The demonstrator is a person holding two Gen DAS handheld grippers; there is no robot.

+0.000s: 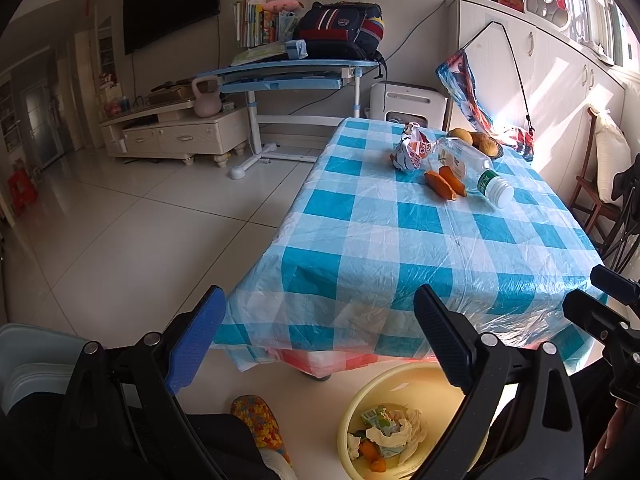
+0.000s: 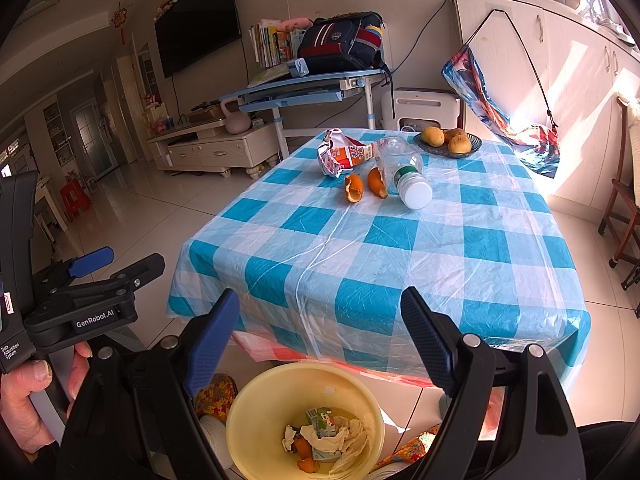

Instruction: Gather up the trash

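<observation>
On the far part of the blue-and-white checked table (image 1: 400, 240) lies the trash: a crumpled snack wrapper (image 1: 412, 150) (image 2: 344, 156), a clear plastic bottle (image 1: 468, 168) (image 2: 404, 172) on its side, and two orange peels (image 1: 444, 184) (image 2: 354, 188). A yellow bin (image 1: 384, 384) (image 2: 280, 388) stands on the floor at the table's near edge, holding a carton, tissues and peel. My left gripper (image 1: 320, 292) and my right gripper (image 2: 320, 294) both hover open over the bin, before the table's near edge. Neither has anything between its fingers.
A dark bowl of fruit (image 1: 480, 144) (image 2: 446, 140) stands behind the trash. A foot in a patterned slipper (image 1: 256, 420) rests left of the bin. A wooden chair (image 2: 620, 208) stands to the table's right. A blue desk with a backpack (image 2: 340, 40) stands behind it.
</observation>
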